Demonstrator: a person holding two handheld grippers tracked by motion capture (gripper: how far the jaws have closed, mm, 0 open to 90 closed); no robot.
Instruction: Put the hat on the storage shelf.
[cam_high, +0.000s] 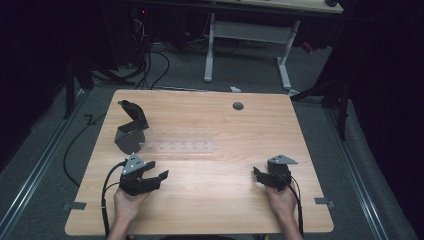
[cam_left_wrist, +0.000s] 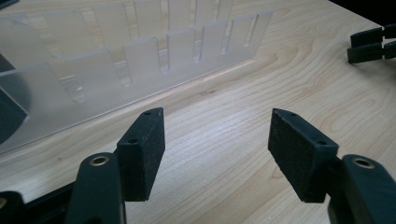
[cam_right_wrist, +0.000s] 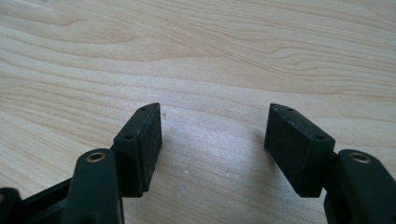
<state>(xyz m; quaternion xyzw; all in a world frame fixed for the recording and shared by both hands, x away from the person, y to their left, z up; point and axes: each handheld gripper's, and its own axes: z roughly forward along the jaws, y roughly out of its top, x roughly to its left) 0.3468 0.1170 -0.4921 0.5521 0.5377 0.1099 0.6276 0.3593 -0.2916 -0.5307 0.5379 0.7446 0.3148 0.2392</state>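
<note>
A clear plastic rack (cam_high: 177, 142) with upright slotted tabs lies flat near the table's middle left. At its left end stands a dark grey plate with a round edge (cam_high: 131, 131), with a black piece (cam_high: 132, 111) leaning over it. My left gripper (cam_high: 157, 170) is low over the table, just in front of the rack, held in a hand. In the left gripper view its jaws stand open (cam_left_wrist: 217, 116) over bare wood, with the rack (cam_left_wrist: 140, 60) a short way ahead. My right gripper (cam_high: 259, 177) rests near the front right, open (cam_right_wrist: 215, 109) over bare wood.
The table (cam_high: 215, 210) is light wood with a round cable hole (cam_high: 238, 106) at the back. A cable (cam_high: 105, 200) trails from each gripper toward the front edge. In the left gripper view the right gripper's jaw tips (cam_left_wrist: 373, 44) show far right. A white desk frame (cam_high: 250, 45) stands beyond the table.
</note>
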